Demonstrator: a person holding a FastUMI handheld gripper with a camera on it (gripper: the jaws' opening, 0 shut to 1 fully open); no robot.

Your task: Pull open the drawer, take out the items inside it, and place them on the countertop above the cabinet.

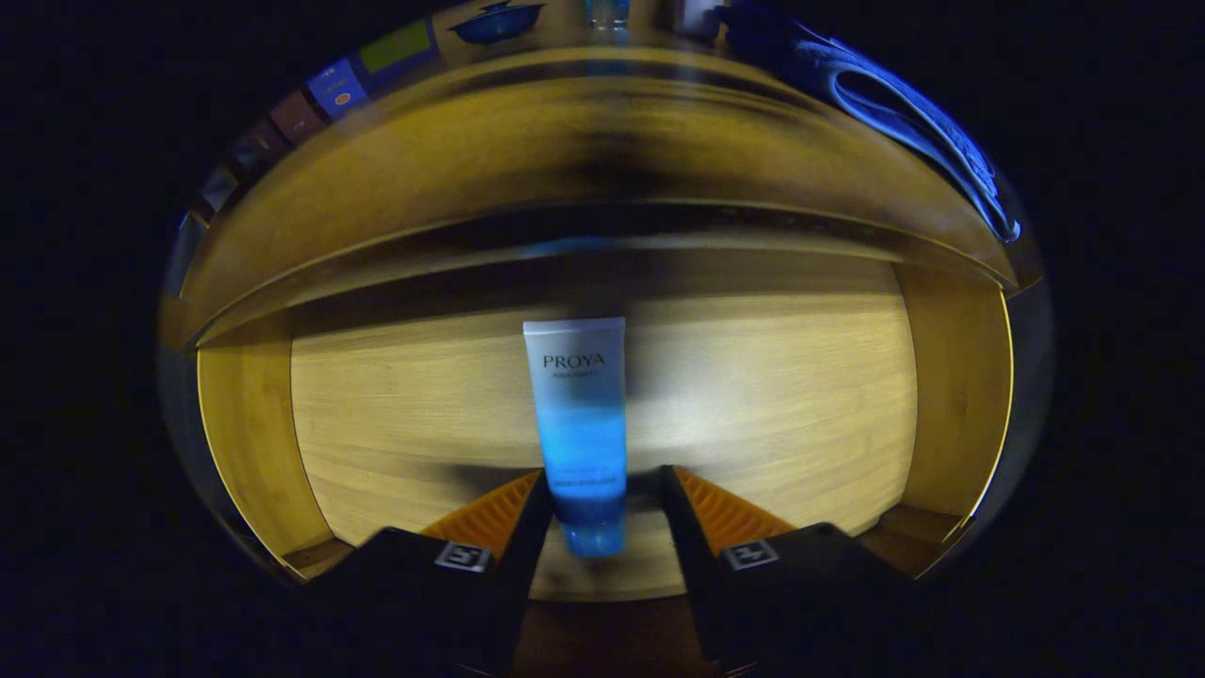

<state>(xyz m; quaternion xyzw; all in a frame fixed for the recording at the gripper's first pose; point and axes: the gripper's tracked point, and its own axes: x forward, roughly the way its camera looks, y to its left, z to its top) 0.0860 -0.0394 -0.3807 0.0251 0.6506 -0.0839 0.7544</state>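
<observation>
A white-to-blue squeeze tube (576, 395) stands lengthwise between the fingers of my gripper (602, 480), cap end toward me and flat crimped end pointing away. The gripper is shut on the tube's lower part, and the tube looks sharp while everything behind it is smeared. Below and behind it lies the open wooden drawer (395, 414), with its pale floor and side walls around the fingers. Above the drawer's back runs the cabinet's wooden front and countertop (527, 122).
On the countertop beyond stand a dark blue bowl (496, 21) and a glass (607, 11). A blue cloth item with a loop (904, 104) lies to the right. Several coloured cards (395, 45) line the far left edge.
</observation>
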